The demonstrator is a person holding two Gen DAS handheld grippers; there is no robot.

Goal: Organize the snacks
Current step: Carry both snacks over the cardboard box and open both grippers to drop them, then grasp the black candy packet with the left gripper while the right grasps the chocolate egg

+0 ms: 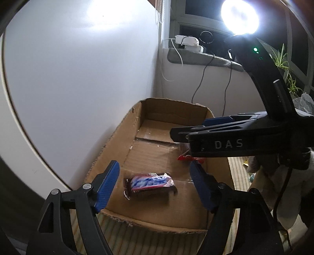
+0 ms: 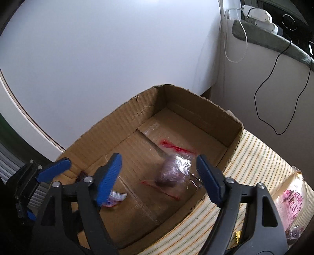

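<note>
An open cardboard box (image 1: pixel 117 135) (image 2: pixel 117 121) sits on a striped mat. Inside it lies a blue, white and red snack packet (image 1: pixel 150 183) (image 2: pixel 115 198). My left gripper (image 1: pixel 155 184) hangs open over that packet, with the blue pads apart from it on both sides. A clear bag with red strips and a dark snack inside (image 2: pixel 172 172) is in the box, blurred, between the spread fingers of my open right gripper (image 2: pixel 159 172); no pad touches it. From the left wrist the right gripper (image 1: pixel 188 127) reaches in from the right, with a red corner of the bag (image 1: pixel 184 157) under it.
A pink printed packet (image 2: pixel 292 204) and a gold wrapper (image 2: pixel 238 235) lie on the striped mat (image 2: pixel 255 153) right of the box. A white wall stands close behind it. A bright lamp (image 1: pixel 239 15), a plant (image 1: pixel 282 62) and hanging cables (image 2: pixel 274 88) are by the window ledge.
</note>
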